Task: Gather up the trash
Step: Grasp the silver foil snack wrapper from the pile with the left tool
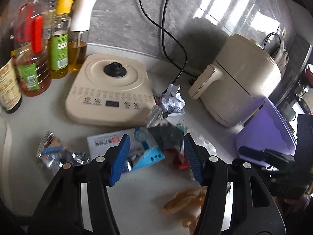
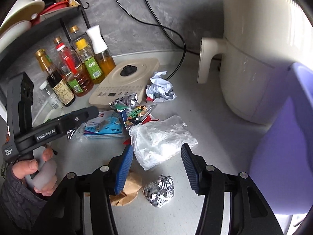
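Observation:
Trash lies scattered on the white counter. My left gripper is open just above a blue and white packet and a dark foil snack wrapper; its pads touch neither. A crumpled paper ball lies beyond, and another foil wrapper to the left. My right gripper is open over a crumpled white plastic sheet, not touching it. A foil ball and brown paper lie under it. A purple bin stands at the right.
A cream air fryer stands at the back right and a cream appliance base in the middle, with black cords behind. Several oil and sauce bottles crowd the left. A hand holds the left tool's handle.

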{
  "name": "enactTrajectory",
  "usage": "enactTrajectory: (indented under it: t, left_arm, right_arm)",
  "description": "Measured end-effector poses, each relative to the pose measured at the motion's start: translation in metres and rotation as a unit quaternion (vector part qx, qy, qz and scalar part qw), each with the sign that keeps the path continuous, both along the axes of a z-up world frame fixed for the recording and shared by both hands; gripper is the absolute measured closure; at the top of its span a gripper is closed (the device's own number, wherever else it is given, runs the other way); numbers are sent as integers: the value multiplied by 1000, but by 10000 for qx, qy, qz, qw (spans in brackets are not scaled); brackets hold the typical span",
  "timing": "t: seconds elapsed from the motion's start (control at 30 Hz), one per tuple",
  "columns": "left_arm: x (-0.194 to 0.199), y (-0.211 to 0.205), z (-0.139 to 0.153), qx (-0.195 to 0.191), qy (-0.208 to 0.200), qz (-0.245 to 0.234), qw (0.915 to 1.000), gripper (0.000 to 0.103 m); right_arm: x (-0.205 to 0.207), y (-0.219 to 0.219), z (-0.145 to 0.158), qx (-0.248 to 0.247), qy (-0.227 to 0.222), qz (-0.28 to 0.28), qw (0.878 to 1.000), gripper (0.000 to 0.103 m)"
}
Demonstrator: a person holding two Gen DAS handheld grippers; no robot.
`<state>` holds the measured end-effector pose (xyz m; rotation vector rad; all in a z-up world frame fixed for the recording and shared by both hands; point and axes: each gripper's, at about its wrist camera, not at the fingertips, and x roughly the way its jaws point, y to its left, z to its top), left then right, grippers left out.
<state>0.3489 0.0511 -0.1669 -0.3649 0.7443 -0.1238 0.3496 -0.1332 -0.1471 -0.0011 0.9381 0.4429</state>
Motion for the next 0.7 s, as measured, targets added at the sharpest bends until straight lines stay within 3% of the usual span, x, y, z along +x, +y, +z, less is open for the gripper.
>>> enactTrajectory:
  t: [0.1, 0.27, 0.37, 0.5, 0.53, 0.63, 0.7]
  left_arm:
    - [12, 4, -2, -112, 22, 63, 9999, 44]
    - [30, 1, -2, -302, -52, -50, 9995, 24]
    - [46, -7, -15, -309, 226, -173, 9991, 24]
    - [52, -15, -23, -362, 305, -219, 9986, 24]
    - [53, -16, -24, -342, 314, -244, 9986, 28]
    - [56, -20, -30, -278, 445, -268, 9983, 73]
    - [54, -18, -29, -272, 419, -232, 9985, 85]
  right_arm:
    - [5, 2, -7, -2, 56, -45, 10000, 52]
    - [5, 1, -16, -35, 125, -163, 9998, 50]
    - [4, -5, -19, -35, 167, -289, 9994, 48]
    - [3, -12, -18, -59, 145, -386, 9991, 46]
    - [4, -12, -18, -60, 139, -395, 9991, 45]
    - [5, -11, -19, -87, 121, -400, 9991, 44]
    - [6, -7, -20, -86, 132, -360, 9992, 44]
